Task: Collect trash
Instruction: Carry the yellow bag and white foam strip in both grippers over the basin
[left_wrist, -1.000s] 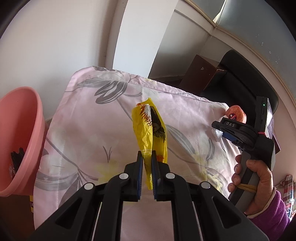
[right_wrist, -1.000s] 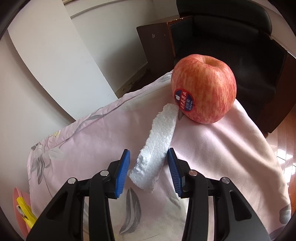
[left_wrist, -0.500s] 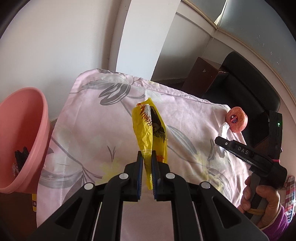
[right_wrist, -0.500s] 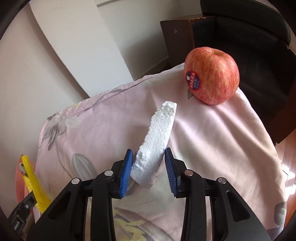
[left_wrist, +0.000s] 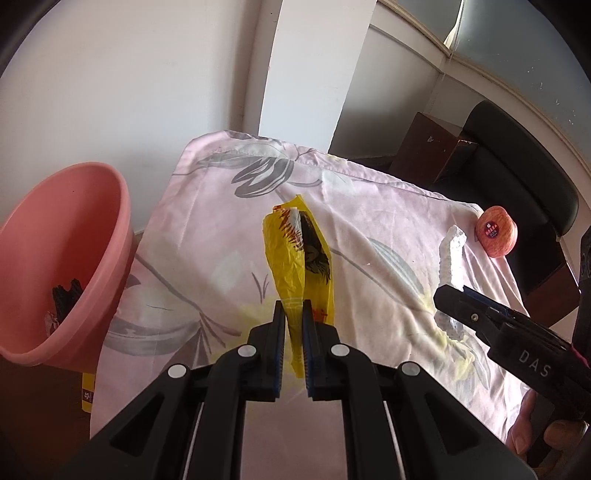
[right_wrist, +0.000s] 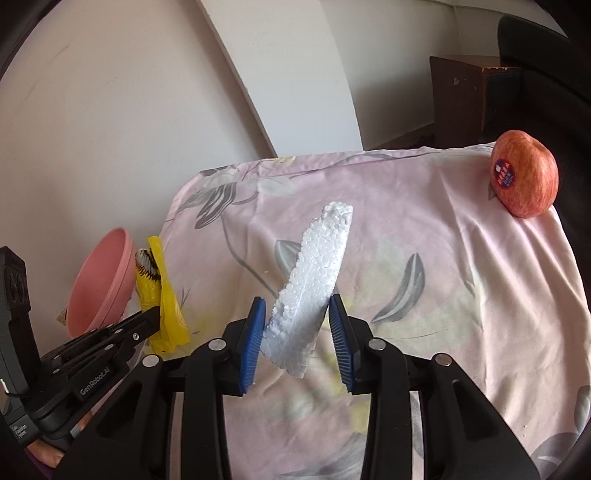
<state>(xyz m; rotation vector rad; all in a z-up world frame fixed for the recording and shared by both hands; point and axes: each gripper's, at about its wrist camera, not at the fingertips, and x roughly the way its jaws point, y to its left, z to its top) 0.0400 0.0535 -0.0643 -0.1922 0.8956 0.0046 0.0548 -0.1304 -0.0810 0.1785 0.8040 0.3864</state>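
The jaws of the left gripper (left_wrist: 293, 332) are clamped on the lower end of a yellow plastic wrapper (left_wrist: 295, 254), and those of the right gripper (right_wrist: 297, 339) pinch the base of a white polystyrene foam strip (right_wrist: 314, 280), both held above the floral-clothed worktop (right_wrist: 424, 229). Both pieces look very light: the wrapper limp and slippery, the foam stiff but crumbly, so a gentle hold near the end suits it. The pink basin (left_wrist: 62, 258) sits beside the worktop's left edge with scraps inside, while the apple (right_wrist: 524, 173) rests at the far right corner.

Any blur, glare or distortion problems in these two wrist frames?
Left wrist view: sharp; fisheye bends the wall edges, corners vignette black, window glare upper right, and the crumpled yellow plastic wrapper reads clearly. Right wrist view: same curvature and dark corners; the white foam strip is crisp, and the flowered pink cloth near the bottom edge looks slightly soft.
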